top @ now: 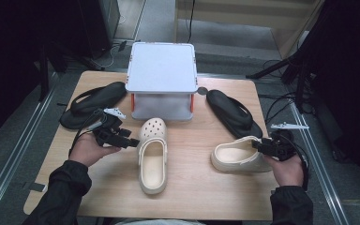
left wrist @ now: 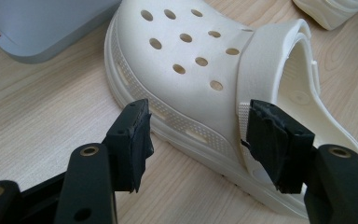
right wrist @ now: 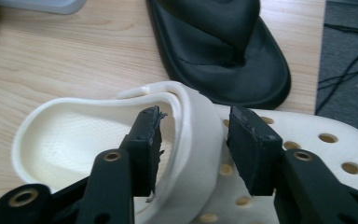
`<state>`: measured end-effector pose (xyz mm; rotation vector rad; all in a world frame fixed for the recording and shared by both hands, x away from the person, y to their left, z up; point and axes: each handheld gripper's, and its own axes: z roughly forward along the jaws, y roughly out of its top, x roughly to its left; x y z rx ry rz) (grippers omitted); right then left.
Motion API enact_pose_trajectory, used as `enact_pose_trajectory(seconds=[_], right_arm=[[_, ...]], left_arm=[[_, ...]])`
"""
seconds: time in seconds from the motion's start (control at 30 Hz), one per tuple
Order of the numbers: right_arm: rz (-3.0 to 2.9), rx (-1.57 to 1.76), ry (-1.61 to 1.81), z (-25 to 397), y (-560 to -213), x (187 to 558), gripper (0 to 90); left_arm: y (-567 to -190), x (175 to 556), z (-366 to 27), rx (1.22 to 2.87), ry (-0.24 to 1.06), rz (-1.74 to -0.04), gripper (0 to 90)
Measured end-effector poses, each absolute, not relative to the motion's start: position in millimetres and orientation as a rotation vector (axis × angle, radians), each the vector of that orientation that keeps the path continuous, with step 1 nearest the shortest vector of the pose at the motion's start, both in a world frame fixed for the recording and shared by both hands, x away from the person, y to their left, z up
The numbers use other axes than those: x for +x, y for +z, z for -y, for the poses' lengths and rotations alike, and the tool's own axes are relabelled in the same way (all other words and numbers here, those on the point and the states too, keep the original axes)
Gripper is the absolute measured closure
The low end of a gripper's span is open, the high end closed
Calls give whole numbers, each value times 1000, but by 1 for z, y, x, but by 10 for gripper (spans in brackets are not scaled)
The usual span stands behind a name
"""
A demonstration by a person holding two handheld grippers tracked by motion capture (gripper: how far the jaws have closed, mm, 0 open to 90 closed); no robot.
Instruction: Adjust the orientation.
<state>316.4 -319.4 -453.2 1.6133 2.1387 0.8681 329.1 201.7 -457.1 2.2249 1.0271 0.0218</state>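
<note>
1. At the table's 9 o'clock side, the left gripper [top: 133, 141] hangs wide open beside the left cream clog [top: 152, 157], whose toe points to 12 o'clock toward the grey box [top: 161, 67].
2. The left gripper view adds what the high view cannot: the jaws stand apart along the clog's [left wrist: 200, 88] side, one pad near the sole edge, the other by the strap pivot; whether they touch is unclear.
3. At 3 o'clock, the right gripper [top: 258, 146] meets the right cream clog [top: 239, 159], which lies crosswise.
4. The right gripper view shows its jaws straddling that clog's [right wrist: 121, 135] folded strap [right wrist: 191, 140], gaps visible on both sides.
5. Black flip-flops [top: 91, 104] [top: 234, 112] flank the box at 10 and 2 o'clock.
</note>
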Motion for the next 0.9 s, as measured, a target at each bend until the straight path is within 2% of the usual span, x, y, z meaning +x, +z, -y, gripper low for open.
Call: enact_pose_trajectory(seconds=[0.27,0.57,0.9], right_arm=[[-2104,1601,840,315,-458,314,610],[-2101,1636,846,316,-458,316,701],[-2084,1619,798,321,-448,314,758]], left_arm=[[-458,329,-206,2203,13,-1041,404],[-460,329,-207,2209,9,-1045,403],[-461,330,-208,2198,2,-1057,401]])
